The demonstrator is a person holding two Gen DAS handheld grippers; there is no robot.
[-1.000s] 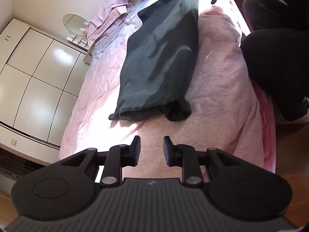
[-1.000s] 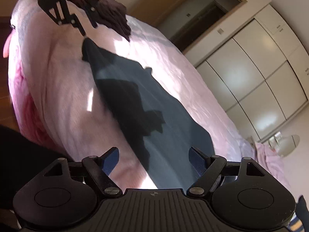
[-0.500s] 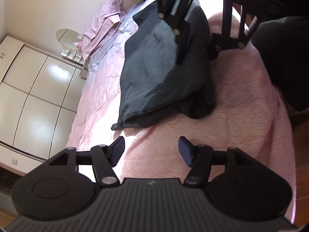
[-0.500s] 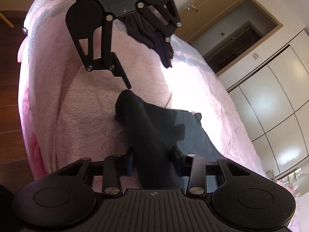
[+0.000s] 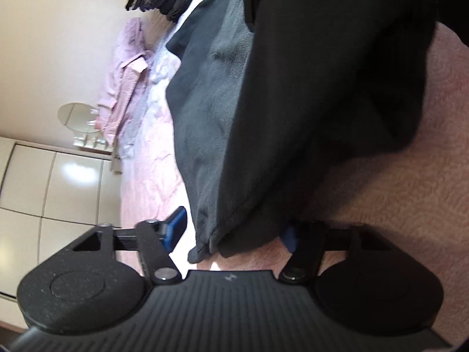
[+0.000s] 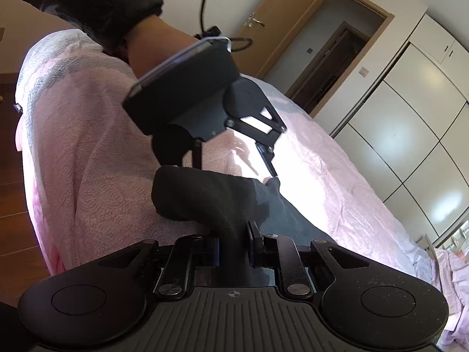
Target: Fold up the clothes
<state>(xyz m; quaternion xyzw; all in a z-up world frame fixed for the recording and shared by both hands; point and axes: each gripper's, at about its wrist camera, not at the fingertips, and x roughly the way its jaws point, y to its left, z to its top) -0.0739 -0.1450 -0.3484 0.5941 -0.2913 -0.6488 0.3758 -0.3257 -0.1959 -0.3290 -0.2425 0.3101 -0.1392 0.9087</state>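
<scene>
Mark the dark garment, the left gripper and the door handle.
dark garment [image 5: 205, 117]: left wrist view, lit grey panel lying on the bed.
left gripper [image 6: 265, 158]: right wrist view, between its open fingertips, above the garment's end.
door handle [image 6: 255, 21]: right wrist view, metal lever on the wooden door.

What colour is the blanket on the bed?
Pink, the blanket has a swirly quilted texture; the right wrist view shows it best.

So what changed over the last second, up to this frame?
The right gripper closed on the dark grey fleece garment. The left gripper opened and moved up to straddle its hem without clamping. The pink quilted bedspread stayed as it was.
</scene>
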